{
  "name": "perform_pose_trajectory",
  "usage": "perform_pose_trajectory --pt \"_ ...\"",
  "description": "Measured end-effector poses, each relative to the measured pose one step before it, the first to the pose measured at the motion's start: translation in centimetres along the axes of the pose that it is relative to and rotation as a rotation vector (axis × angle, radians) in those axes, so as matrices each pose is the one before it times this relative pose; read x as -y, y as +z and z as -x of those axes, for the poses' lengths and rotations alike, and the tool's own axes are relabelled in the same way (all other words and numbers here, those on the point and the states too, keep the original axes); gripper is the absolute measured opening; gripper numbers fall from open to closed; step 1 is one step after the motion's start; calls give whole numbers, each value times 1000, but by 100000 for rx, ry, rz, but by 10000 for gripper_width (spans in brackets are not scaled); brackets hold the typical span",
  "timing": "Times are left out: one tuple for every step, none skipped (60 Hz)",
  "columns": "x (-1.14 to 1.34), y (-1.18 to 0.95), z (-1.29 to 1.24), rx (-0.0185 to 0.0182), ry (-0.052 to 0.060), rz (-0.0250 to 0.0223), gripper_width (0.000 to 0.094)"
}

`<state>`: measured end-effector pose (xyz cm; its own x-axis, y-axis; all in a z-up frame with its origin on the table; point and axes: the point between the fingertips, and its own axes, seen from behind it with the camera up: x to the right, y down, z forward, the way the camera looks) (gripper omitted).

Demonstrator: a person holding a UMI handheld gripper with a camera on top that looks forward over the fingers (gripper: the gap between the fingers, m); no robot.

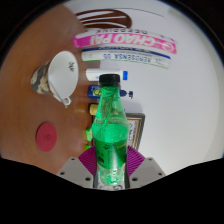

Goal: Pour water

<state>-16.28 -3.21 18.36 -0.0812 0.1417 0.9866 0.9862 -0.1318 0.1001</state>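
A green plastic bottle [110, 125] with its neck open stands upright between my fingers. My gripper [111, 165] is shut on the bottle, the magenta pads [86, 160] pressing its lower body from both sides. Beyond the fingers to the left, a white cup [58, 74] with a small floral print lies tilted on the brown table [40, 105], mouth turned toward me. A red bottle cap [46, 135] rests on the table left of the bottle.
A pink and white box with printed letters [125, 42] and a white box [130, 62] lie behind the bottle. A dark small box [134, 125] sits just right of the bottle. A white wall or surface [105, 20] rises at the back.
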Motion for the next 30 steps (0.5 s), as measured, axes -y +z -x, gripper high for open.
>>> perform_pose_trajectory --pt "-1 -149 -123 846 4887 -42 351" --pt "85 -118 -64 1082 5233 -427 350" --pt "4 -253 -94 1187 5315 -746 352" --pt "99 -170 -73 1111 5476 -690 352" --pt "153 -150 -124 829 5505 -606 350" --pt "177 -164 -146 721 5504 -647 350" --pt "238 -168 -123 748 5361 -845 351" --pt "282 -170 -90 893 5309 -1025 348" --pt "254 -150 -88 889 5321 -894 348" --pt "195 -121 -116 680 5392 -645 348" --pt "201 -105 -96 703 5523 -690 347" --pt "331 -110 179 771 5429 -971 348" --pt "184 -75 122 1838 5667 -1445 349" --pt "134 -42 130 1769 5645 -941 349" --pt "61 16 54 1161 5560 -481 350" --pt "-20 44 -1 812 5359 -234 350" --pt "-12 58 44 889 5081 -267 350" --pt "-6 81 138 1212 4796 -408 350" --pt "-40 122 138 1222 4428 -401 350" --pt "-122 119 97 892 4032 -357 349" --pt "37 29 435 -637 3285 -104 351" --pt "-135 147 34 813 3345 -528 351" --pt "-200 151 -118 1223 3196 -916 351" --pt "-130 128 63 801 3084 -537 351" --pt "-206 152 95 846 3063 -342 351" --pt "-276 150 142 957 2937 -52 350" --pt "-302 164 195 1157 2784 123 351" --pt "-319 176 143 1083 2662 151 349" --pt "-295 176 243 341 2557 352 350" --pt "-429 193 -82 1053 2480 125 348"
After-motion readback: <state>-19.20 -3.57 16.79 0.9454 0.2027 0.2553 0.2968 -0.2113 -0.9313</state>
